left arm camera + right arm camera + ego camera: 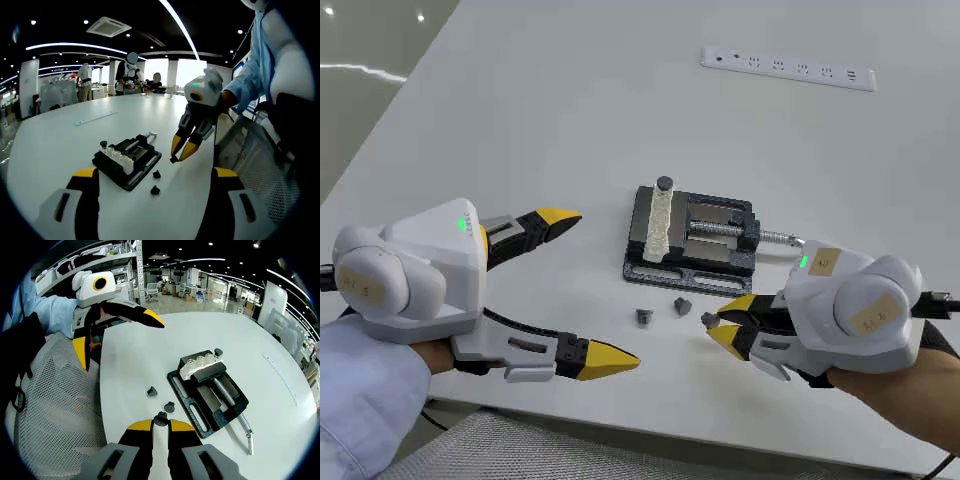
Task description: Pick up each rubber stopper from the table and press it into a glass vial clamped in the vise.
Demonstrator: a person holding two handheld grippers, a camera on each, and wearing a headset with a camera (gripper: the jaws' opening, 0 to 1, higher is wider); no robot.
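Stopper [160, 419] is being pinched at the tips of the right gripper [717, 325], low over the table [570, 120], its jaws being pointed left towards two loose stoppers [644, 317]. Vials [199, 360] are being clamped upright in the vise [705, 262], its screw being pointed right. The left gripper [605, 288] is being held wide open and level, left of the vise.

White table [570, 120]. Vise [692, 262] black, its screw [775, 238] silver. Glass vials [660, 225] clear. Each rubber stopper [644, 317] dark grey. Left gripper [605, 288] and right gripper [718, 328]: white bodies, black jaws, yellow tips, green light. Power strip [787, 68] white. Sleeve [365, 385] light blue. Mesh chair [55, 405] grey.
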